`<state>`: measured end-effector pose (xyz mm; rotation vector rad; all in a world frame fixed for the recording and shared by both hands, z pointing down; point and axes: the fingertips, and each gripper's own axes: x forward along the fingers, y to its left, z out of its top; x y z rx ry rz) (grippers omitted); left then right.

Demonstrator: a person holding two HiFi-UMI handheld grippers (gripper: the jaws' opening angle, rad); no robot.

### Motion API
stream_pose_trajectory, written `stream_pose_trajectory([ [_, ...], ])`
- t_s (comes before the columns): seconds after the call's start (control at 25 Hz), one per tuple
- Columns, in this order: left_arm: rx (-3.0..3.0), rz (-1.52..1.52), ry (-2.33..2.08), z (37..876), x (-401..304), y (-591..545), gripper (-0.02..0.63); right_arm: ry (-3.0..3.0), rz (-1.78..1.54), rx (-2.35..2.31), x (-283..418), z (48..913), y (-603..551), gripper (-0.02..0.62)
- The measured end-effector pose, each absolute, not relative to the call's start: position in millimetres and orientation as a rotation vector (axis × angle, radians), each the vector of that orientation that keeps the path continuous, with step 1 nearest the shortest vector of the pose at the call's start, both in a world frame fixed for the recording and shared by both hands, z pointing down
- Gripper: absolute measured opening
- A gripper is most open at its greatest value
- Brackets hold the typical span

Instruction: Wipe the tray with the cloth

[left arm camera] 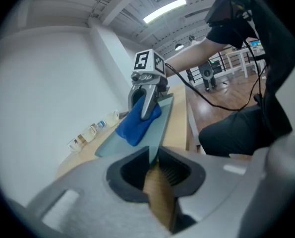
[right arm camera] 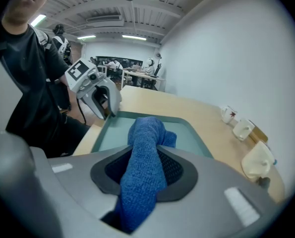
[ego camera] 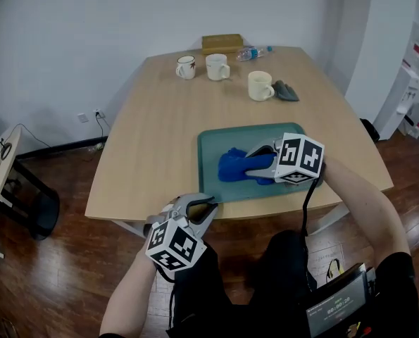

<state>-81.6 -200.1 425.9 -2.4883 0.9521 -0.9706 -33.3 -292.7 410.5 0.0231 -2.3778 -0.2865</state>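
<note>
A teal tray [ego camera: 223, 150] lies at the near edge of the wooden table [ego camera: 160, 132]. On it sits a bunched blue cloth [ego camera: 234, 164], and my right gripper [ego camera: 255, 162] is shut on it, pressing it to the tray floor. In the right gripper view the cloth [right arm camera: 145, 138] runs out between the jaws of the right gripper [right arm camera: 145, 170] onto the tray [right arm camera: 187, 135]. My left gripper [ego camera: 198, 206] is at the tray's front left corner, shut on the tray's rim [left arm camera: 162, 118] there. The table's edge also shows between its jaws [left arm camera: 154, 165].
Three mugs [ego camera: 186, 67] [ego camera: 217, 67] [ego camera: 260, 86] stand at the far side of the table, with a grey rag [ego camera: 286, 90], a water bottle [ego camera: 253, 52] and a brown box [ego camera: 222, 44]. The person's legs are close under the near table edge.
</note>
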Motion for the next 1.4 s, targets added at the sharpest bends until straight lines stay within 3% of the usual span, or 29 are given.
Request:
stream_pose_trajectory([
  [0.4, -2.439, -0.974, 0.914, 424, -79, -198, 0.060, -2.247, -0.309, 0.375, -16, 409, -421, 0.114],
  [0.6, -2.381, -0.970, 0.807, 405, -35, -195, 0.095, -2.236, -0.298, 0.366, -22, 417, -412, 0.112],
  [0.76, -2.390, -1.134, 0.765, 422, -5, -213, 0.121, -2.210, -0.324, 0.393, -22, 419, -410, 0.112],
  [0.92, -2.440, -1.239, 0.746, 433, 2, -217, 0.032, -2.236, -0.344, 0.379, -24, 415, -398, 0.112],
  [1.4, -2.459, -1.266, 0.747, 435, -1, -219, 0.029, -2.288, -0.396, 0.022, -5, 415, -254, 0.112],
])
